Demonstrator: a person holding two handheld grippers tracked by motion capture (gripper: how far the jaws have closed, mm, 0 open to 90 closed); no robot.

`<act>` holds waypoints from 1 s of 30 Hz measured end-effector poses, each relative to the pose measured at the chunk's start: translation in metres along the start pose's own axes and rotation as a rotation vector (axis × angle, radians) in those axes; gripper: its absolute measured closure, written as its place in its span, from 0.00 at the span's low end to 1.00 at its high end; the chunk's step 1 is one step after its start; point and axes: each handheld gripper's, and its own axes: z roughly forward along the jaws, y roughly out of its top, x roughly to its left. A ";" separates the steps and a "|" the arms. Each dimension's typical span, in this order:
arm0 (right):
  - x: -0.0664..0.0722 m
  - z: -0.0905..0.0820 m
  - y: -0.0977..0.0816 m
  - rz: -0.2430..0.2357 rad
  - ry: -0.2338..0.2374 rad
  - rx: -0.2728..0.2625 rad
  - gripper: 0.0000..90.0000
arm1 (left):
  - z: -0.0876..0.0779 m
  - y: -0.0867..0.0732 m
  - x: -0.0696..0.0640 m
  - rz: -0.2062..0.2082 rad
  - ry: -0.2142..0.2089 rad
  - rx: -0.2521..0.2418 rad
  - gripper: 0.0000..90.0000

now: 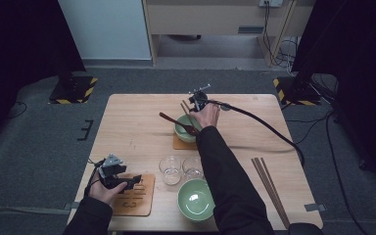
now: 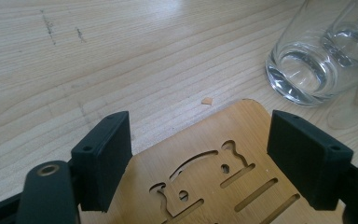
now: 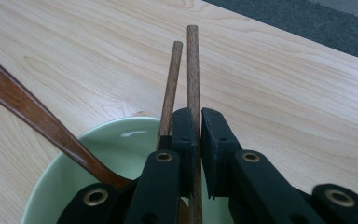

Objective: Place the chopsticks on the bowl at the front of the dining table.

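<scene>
Jaws of the right gripper (image 3: 199, 135) are pressed together on a pair of chopsticks (image 3: 192, 70), one stick pinched between the pads, the other lying against the outside of one jaw, so I cannot tell whether that one is truly gripped. They hang over the far bowl (image 1: 186, 128), which sits on a coaster with a wooden spoon (image 1: 176, 122) leaning in it. Jaws of the left gripper (image 2: 199, 158) stand spread over a cut-out mat (image 2: 214, 182) near two glasses (image 2: 307, 70), holding nothing. Judging by this, the step in hand is laying the chopsticks at the far bowl; next comes lowering them level onto its rim or the worktop (image 1: 132, 122) beside it, then releasing without rolling the loose stick.
</scene>
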 end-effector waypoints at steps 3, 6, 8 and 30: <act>0.000 0.002 -0.001 -0.003 -0.016 0.008 0.94 | 0.000 0.000 0.000 0.002 0.001 0.000 0.24; 0.000 0.004 -0.002 0.004 -0.023 0.015 0.94 | 0.000 0.000 0.000 0.001 0.000 -0.001 0.24; 0.000 0.006 -0.002 0.005 -0.024 0.014 0.94 | 0.000 0.000 0.000 0.002 0.000 -0.001 0.24; -0.022 -0.067 0.001 0.018 0.044 -0.220 0.42 | 0.002 0.001 0.000 -0.001 0.008 0.006 0.24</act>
